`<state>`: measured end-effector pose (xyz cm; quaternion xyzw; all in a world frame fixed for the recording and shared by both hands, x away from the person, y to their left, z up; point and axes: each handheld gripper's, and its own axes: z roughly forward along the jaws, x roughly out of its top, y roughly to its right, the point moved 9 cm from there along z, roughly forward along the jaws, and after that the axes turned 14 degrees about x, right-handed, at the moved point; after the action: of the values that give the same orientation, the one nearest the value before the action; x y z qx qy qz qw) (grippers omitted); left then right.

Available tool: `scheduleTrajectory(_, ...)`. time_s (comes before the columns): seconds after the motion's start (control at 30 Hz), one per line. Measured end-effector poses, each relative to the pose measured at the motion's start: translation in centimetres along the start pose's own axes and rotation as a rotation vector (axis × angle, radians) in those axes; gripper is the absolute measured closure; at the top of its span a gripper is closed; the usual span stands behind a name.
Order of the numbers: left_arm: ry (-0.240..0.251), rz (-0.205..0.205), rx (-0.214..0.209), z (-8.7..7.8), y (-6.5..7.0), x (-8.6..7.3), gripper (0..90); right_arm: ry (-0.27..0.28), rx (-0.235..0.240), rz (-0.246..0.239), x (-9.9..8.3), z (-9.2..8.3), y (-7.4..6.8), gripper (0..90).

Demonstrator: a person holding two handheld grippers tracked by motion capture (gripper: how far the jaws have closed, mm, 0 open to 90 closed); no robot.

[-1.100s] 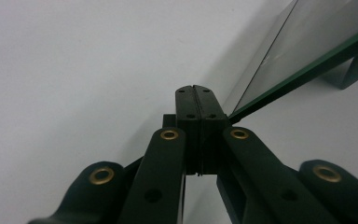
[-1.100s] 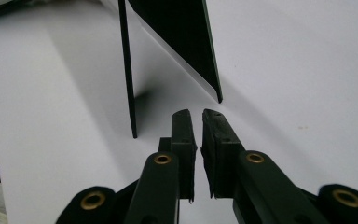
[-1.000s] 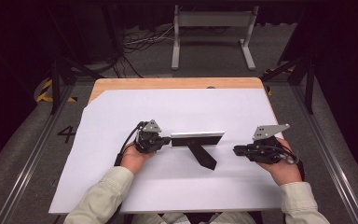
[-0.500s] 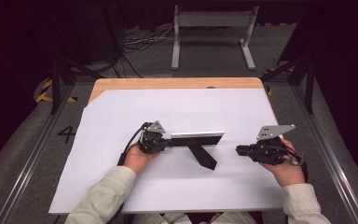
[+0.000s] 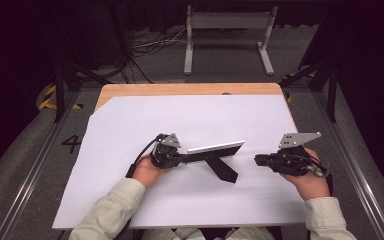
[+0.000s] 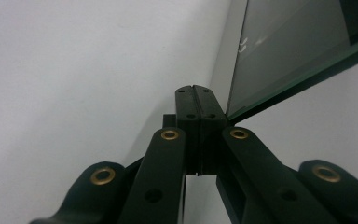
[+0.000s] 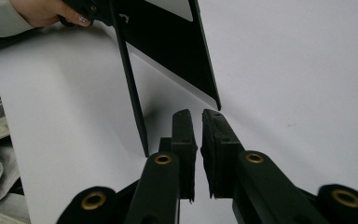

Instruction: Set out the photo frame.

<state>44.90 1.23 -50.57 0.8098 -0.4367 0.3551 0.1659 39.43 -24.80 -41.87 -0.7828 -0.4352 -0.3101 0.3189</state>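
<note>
The step in hand looks like steadying a picture frame (image 5: pixel 215 148) upright on the desk (image 5: pixel 130 125) so its back leg (image 5: pixel 221 169) can be dealt with. The left gripper (image 5: pixel 182 158) is clenched on the frame's near end: in the left gripper view its fingers (image 6: pixel 189 109) stand pressed together with the frame's edge (image 6: pixel 235 70) rising just past their tips, though the exact spot of the pinch is hidden behind them.

The right gripper (image 5: pixel 256 160) is free of everything, its fingers (image 7: pixel 185 135) parted by a narrow gap and holding nothing. From these fingers the frame's free corner (image 7: pixel 216 103) lies just ahead and slightly above, near but apart, while the thin leg (image 7: pixel 133 88) runs off to their left.

The next move, as I judge it, calls for the right gripper to go forward and take either that corner or the leg (which of the two is meant can't be told), with the fingers spread wider first if it is the leg's flat face, while the left keeps the frame from tipping.
</note>
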Motion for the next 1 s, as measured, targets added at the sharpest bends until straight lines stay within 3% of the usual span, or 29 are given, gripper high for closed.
scheduleTrajectory(0.47, -0.023, 0.084, -0.051, -0.5, 2.0, -0.2, 90.0, 0.011, -0.005, 0.01, 0.2, -0.4, 0.1, 83.1)
scheduleTrajectory(1.0, -0.042, 0.199, -0.153, -0.8, 5.3, -0.3, 90.0, 0.024, -0.009, 0.013, 0.3, -0.9, 0.1, 83.5)
